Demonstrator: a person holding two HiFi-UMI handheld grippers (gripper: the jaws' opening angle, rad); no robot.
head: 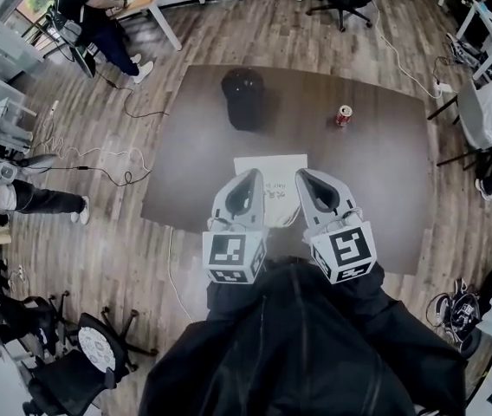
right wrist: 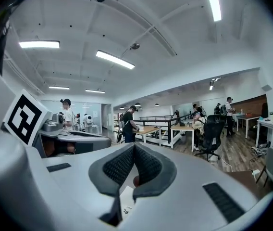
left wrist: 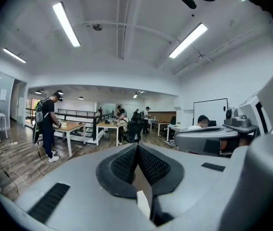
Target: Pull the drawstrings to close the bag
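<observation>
The left gripper (head: 251, 177) and right gripper (head: 304, 175) are held side by side over the middle of the surface's (head: 385, 180) near edge, the jaws of both closed on nothing. A flat white bag (head: 272, 165) lies just beyond them. A red can (head: 343, 115) and a black object (head: 244, 98) sit nearer the far edge.

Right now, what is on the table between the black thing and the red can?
Nothing. The head view shows only bare table between the black thing and the red can.
</observation>
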